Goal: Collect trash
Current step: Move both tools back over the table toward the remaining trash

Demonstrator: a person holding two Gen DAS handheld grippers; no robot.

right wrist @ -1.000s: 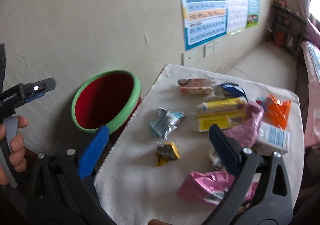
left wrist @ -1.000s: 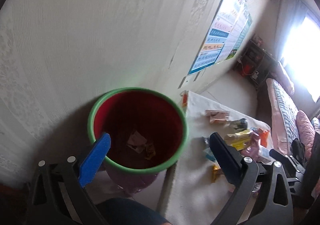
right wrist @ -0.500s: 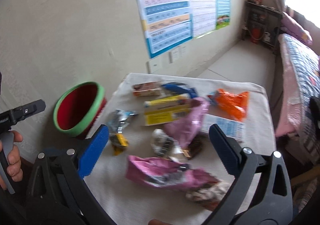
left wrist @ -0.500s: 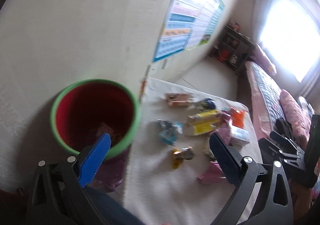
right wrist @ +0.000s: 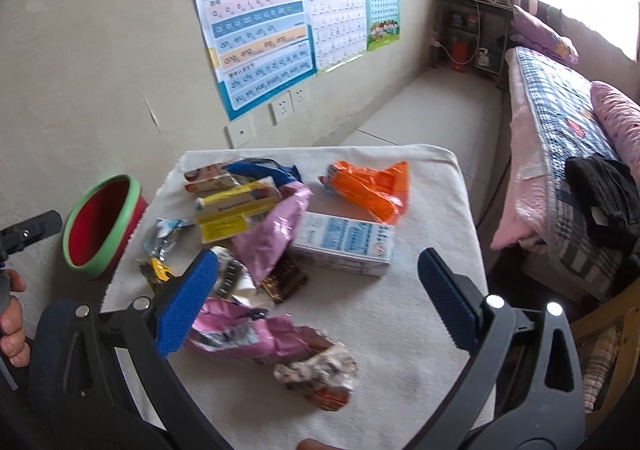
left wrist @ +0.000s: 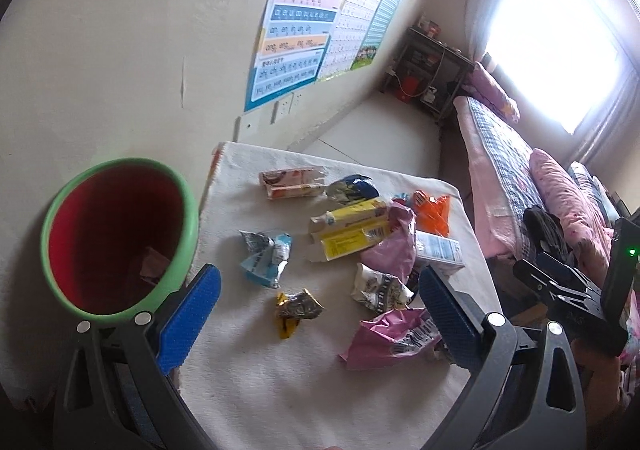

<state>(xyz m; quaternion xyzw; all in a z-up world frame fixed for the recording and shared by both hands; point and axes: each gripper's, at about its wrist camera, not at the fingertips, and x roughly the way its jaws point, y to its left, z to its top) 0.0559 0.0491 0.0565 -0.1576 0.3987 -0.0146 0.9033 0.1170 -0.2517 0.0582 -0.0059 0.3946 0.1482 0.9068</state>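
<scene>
A red bin with a green rim point(left wrist: 120, 238) point(right wrist: 102, 226) stands left of a small table under a white cloth point(left wrist: 256, 362) point(right wrist: 400, 314). Several wrappers and cartons lie on the cloth: a yellow carton point(left wrist: 352, 236), a blue-silver wrapper point(left wrist: 264, 258), a small yellow-black wrapper point(left wrist: 294, 308), a pink bag point(right wrist: 248, 334), a white-blue carton point(right wrist: 344, 244) and an orange bag point(right wrist: 368, 186). My left gripper point(left wrist: 316, 314) is open and empty above the table's near left part. My right gripper point(right wrist: 318, 298) is open and empty above the pink bag and white-blue carton.
A wall with learning posters point(right wrist: 256, 30) runs behind the table. A bed with a pink and plaid cover point(right wrist: 560, 154) stands to the right. A dark shelf unit point(right wrist: 468, 34) sits in the far corner.
My left gripper has swung right from over the bin to over the table. My right gripper has moved right across the table, from the bin side to the pink bag and white-blue carton.
</scene>
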